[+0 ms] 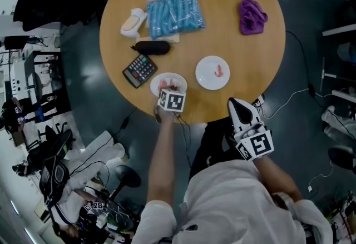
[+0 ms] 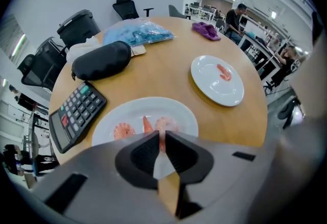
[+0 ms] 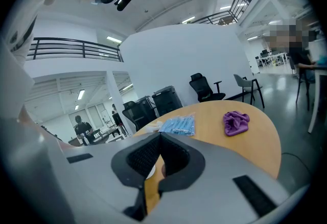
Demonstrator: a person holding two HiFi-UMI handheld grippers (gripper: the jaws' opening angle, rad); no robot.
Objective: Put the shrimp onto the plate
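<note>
Two white plates sit on the round wooden table. On the near plate (image 1: pixel 177 77) (image 2: pixel 173 110) lie several pink shrimp (image 2: pixel 124 130). The farther plate (image 1: pixel 204 79) (image 2: pixel 214 88) carries one shrimp (image 1: pixel 220 70) (image 2: pixel 223 72). My left gripper (image 1: pixel 169 93) (image 2: pixel 160 135) hangs over the near plate's front edge, its jaws drawn close with a thin pink strip of shrimp (image 2: pixel 166 125) pinched between the tips. My right gripper (image 1: pixel 238 105) (image 3: pixel 159 136) is held off the table's near edge, shut and holding nothing.
A calculator (image 1: pixel 139 70) (image 2: pixel 76 113) lies left of the near plate, and behind it a black pouch (image 1: pixel 152 47) (image 2: pixel 101 59). A blue packet (image 1: pixel 174 13), a white object (image 1: pixel 132 22) and a purple cloth (image 1: pixel 252 15) sit farther back. Office chairs and cables surround the table.
</note>
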